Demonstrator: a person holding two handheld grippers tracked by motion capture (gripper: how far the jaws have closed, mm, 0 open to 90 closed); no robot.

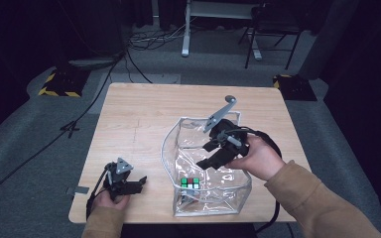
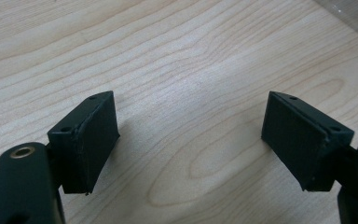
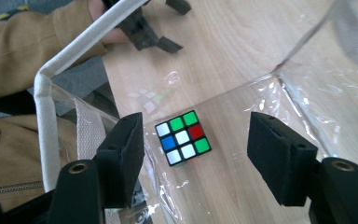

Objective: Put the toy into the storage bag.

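Note:
A puzzle cube (image 1: 190,184) (image 3: 182,137) with green, white, red and blue stickers lies on the bottom of a clear plastic bag (image 1: 176,144) (image 3: 45,100) with a white rim, near its front wall. My right gripper (image 1: 209,152) (image 3: 196,154) hovers above the cube inside the bag's mouth, jaws open and empty, the cube well below them. My left gripper (image 1: 141,182) (image 2: 191,140) rests low over the bare wood at the table's front left, open with nothing between its pads.
The wooden table (image 1: 144,114) has bare room at its back and left. Beyond it the floor holds cables, a yellow-black striped base (image 1: 59,82) and chair legs (image 1: 268,47). In the right gripper view the left gripper (image 3: 156,39) and a tan sleeve (image 3: 28,46) lie past the bag.

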